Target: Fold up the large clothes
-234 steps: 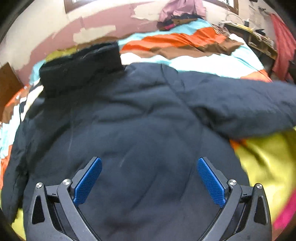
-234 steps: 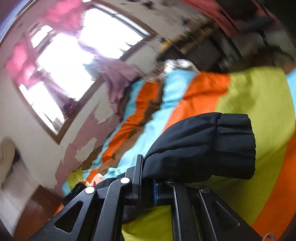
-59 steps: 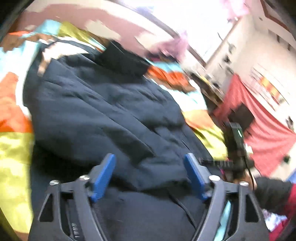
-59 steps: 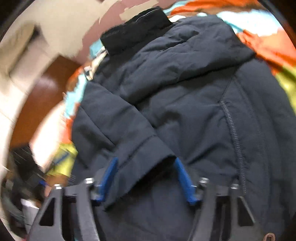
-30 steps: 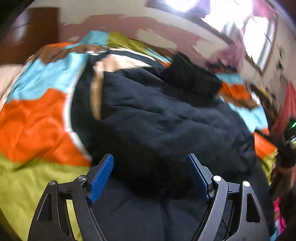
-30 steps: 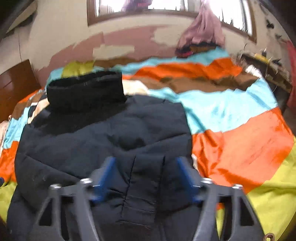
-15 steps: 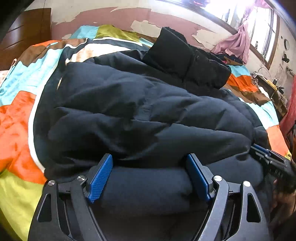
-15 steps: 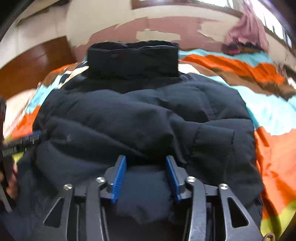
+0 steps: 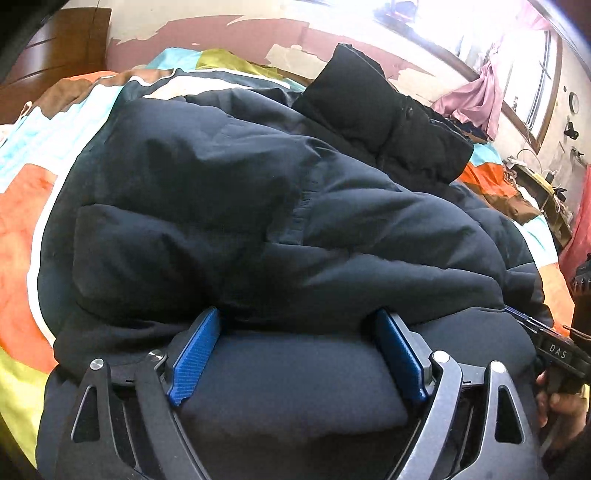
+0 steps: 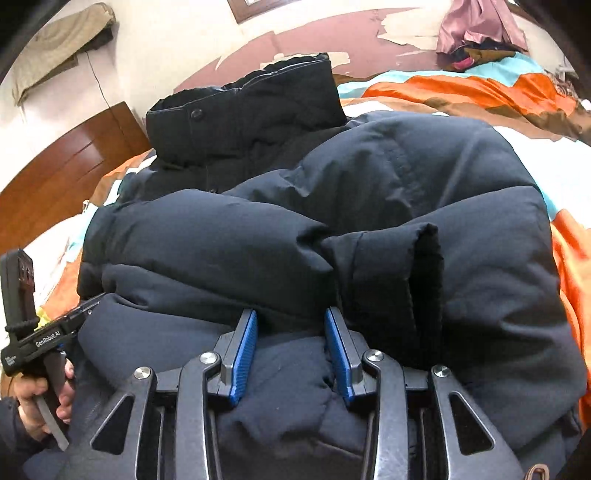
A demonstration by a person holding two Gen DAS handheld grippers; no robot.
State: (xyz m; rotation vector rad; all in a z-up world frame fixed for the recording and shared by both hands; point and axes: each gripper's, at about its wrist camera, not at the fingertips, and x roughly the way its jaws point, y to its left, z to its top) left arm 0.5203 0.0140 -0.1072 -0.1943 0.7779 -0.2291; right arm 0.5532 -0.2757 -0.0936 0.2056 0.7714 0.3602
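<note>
A dark navy puffer jacket [image 9: 258,206] lies on the bed with both sleeves folded across its back; its collar [image 10: 243,110] stands at the far end. My left gripper [image 9: 295,332] is open, its blue pads astride the jacket's bottom hem under a folded sleeve. My right gripper [image 10: 291,332] has its jaws partly closed around a fold of the hem, beside the sleeve cuff [image 10: 424,280]. The left gripper also shows at the left edge of the right wrist view [image 10: 85,308]. The right gripper shows at the right edge of the left wrist view [image 9: 524,321].
A striped orange, cyan and yellow-green bedspread [image 9: 22,206] covers the bed. A brown wooden headboard [image 10: 66,162] stands at the left. A peeling wall and windows are behind; clothes [image 10: 476,33] are piled at the far right. A cluttered desk [image 9: 543,188] stands at the right.
Both grippers have moved in low onto the jacket's bottom hem. The right gripper's jaws have narrowed around the hem fold. The left gripper's jaws stay wide.
</note>
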